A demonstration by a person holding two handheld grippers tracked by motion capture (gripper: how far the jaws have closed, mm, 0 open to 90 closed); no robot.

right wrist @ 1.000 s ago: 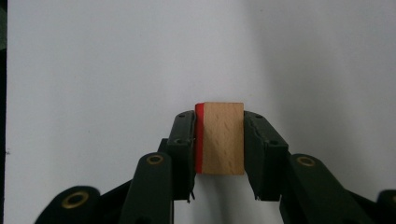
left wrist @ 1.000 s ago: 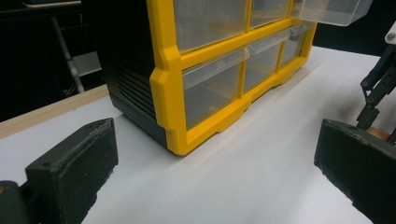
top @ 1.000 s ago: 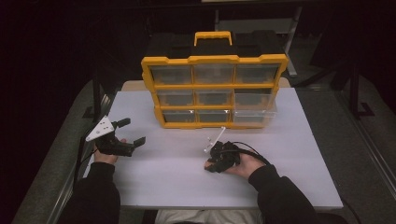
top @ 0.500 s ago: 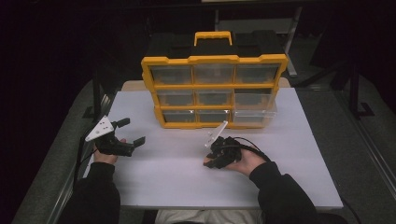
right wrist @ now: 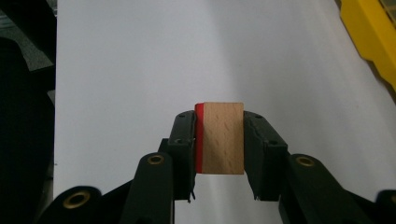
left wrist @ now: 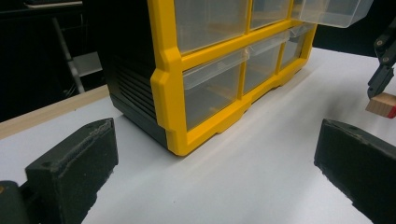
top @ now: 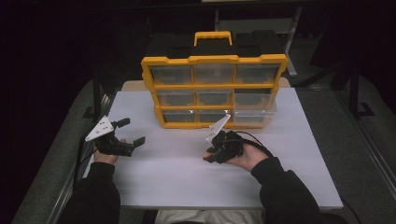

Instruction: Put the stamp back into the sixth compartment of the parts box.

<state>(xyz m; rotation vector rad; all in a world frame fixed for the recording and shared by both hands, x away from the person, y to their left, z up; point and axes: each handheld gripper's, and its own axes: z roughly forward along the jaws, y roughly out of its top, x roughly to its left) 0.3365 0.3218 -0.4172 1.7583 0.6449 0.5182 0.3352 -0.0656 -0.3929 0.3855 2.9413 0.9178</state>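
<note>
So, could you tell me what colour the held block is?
Pale wood with one red face, clearest in the right gripper view.

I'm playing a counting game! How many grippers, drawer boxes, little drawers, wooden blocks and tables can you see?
Grippers: 2, the left gripper and the right gripper
Yellow drawer box: 1
Clear drawers in its front: 9
Wooden block with a red side: 1
White table: 1
Total: 14

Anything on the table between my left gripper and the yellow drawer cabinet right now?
No: in the left gripper view, only bare white table lies between the open left gripper and the yellow drawer cabinet.
</note>
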